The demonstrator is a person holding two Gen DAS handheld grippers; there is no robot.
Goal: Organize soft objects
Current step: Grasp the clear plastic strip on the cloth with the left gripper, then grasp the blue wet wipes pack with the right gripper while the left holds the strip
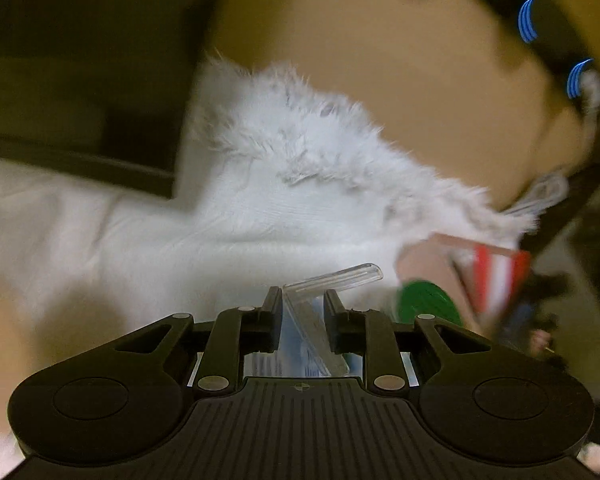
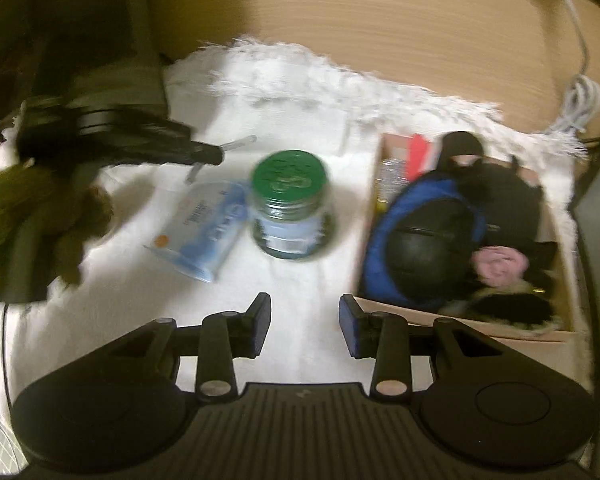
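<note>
Both tools hover, left (image 1: 302,300) apparently gripping clear plastic (image 1: 332,278).

Left tool (image 1: 302,316) clamped on clear plastic piece (image 1: 332,276); right tool (image 2: 304,324) agape, hovering.

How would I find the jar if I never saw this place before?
Look for the fluffy white rug on the wooden floor. Left of the cardboard box of soft things stands the jar, with a blue packet lying flat on its other side. It is the only upright glass thing, topped by a round green lid.
</note>
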